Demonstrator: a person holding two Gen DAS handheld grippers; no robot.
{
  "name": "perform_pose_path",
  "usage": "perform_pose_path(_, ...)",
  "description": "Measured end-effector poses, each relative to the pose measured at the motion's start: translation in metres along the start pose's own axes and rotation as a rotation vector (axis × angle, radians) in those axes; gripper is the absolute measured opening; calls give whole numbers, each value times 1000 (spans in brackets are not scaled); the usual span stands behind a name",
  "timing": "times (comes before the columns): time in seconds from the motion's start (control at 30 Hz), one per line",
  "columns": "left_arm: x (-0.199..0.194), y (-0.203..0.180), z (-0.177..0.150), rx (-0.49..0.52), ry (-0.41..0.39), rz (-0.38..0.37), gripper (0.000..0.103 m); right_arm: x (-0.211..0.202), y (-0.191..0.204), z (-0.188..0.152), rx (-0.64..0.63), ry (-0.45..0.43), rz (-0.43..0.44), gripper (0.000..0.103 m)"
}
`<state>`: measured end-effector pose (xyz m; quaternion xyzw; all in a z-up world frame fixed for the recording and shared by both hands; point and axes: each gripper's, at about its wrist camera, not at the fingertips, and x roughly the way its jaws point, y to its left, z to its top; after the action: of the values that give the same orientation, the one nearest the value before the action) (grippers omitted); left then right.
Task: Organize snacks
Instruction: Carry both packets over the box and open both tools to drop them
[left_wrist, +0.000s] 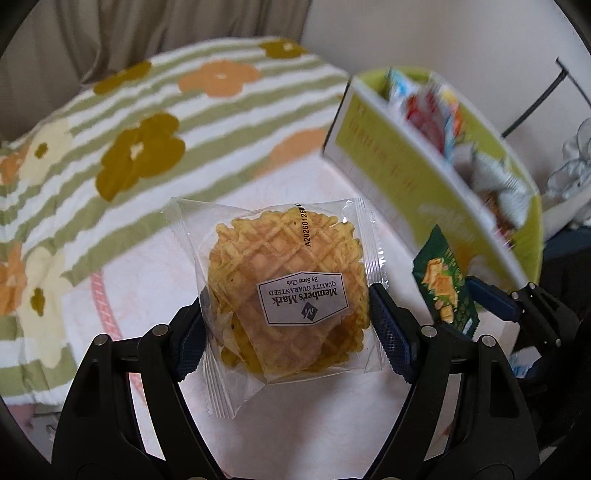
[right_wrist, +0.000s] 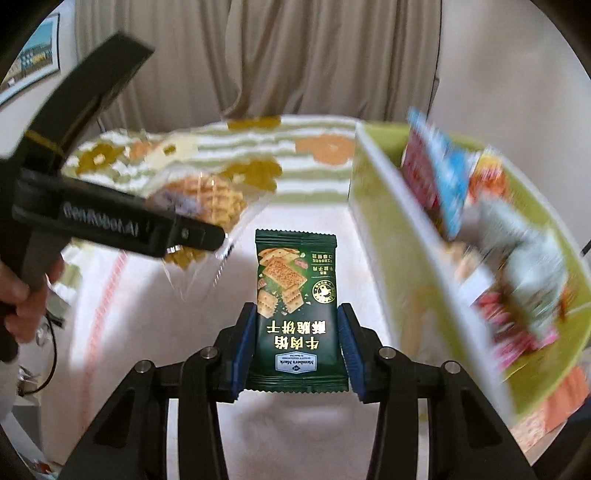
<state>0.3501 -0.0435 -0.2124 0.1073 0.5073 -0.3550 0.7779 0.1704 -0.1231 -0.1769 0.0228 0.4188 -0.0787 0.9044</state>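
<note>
A floral blanket (left_wrist: 140, 147) with green stripes and orange, mustard and cream flowers covers the far half of the bed, from nine to twelve o'clock in the left wrist view; a pale pink sheet (left_wrist: 295, 424) lies nearer. At one to three o'clock stands a green cardboard box (left_wrist: 406, 173), open-topped and blurred, with several colourful snack packets (left_wrist: 436, 110) standing in it; the box shows again at two o'clock in the right wrist view.

The left gripper (left_wrist: 284, 325) grips a clear waffle-cookie packet (left_wrist: 284, 280), its blue pads pressed against the wrapper's two sides, and the packet is lifted above the sheet at the frame's centre. From the right wrist view this packet hangs at ten o'clock, held off the bed.

The right gripper (right_wrist: 297, 343) is clamped on a dark green cracker packet (right_wrist: 295, 302), pads touching both long edges, label upside down. The packet sits at six o'clock from centre, over the pink sheet, left of the box and apart from it.
</note>
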Motion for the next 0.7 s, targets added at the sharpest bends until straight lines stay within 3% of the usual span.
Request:
perform_pose_path(0.23,-61,-37,29,0,-113,21,77,-62,-42,38,63,-86,60,40)
perform_pose_path(0.37,-77,-76,47,-6,-161,37,77,-95,-86,48,69,-115,80,40)
perform_pose_path(0.7,-49,-183,82,-101,-199,60,77,-115,-203,64,-11,-118,125,40)
